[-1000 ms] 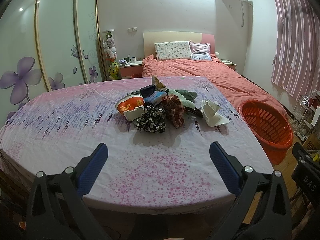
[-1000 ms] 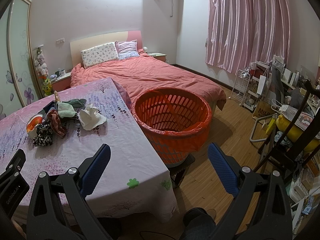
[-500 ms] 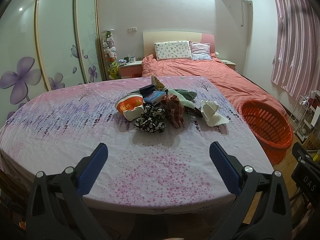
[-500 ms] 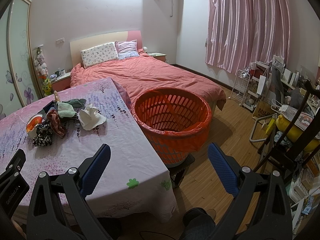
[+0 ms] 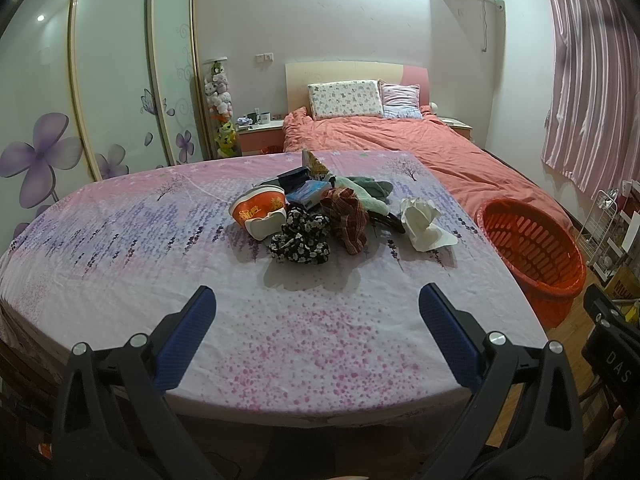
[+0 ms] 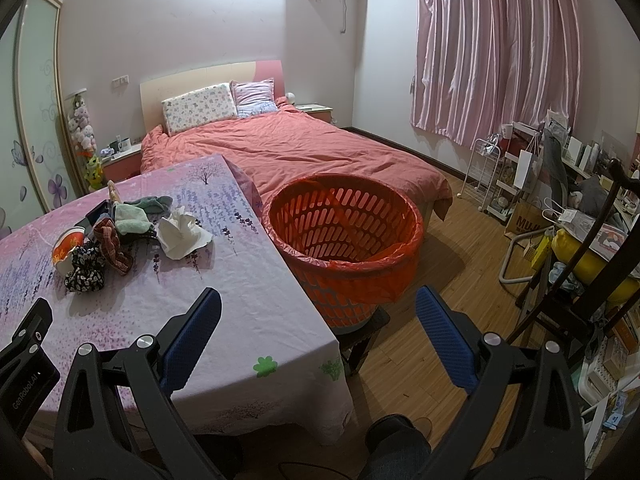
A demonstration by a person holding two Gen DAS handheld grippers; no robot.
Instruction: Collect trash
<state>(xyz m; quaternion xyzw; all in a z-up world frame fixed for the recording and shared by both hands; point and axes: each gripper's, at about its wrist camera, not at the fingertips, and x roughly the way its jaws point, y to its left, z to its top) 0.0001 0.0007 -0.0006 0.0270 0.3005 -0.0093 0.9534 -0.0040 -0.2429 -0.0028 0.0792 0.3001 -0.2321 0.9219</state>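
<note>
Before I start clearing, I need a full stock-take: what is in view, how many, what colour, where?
table: one, pink and purple flowered cloth, in front of both grippers
paper bowl: one, orange and white, left of the pile
flowered cloth: one, black and white, front of the pile
checked cloth: one, red-brown, middle of the pile
green cloth: one, pale green, back of the pile
blue packet: one, behind the bowl
crumpled tissue: one, white, right of the pile
basket: one, orange with red liner, on a stool beside the table
bed: one, salmon cover, two pillows
curtain: pink, right wall
left gripper: jaws open, empty
right gripper: jaws open, empty
</note>
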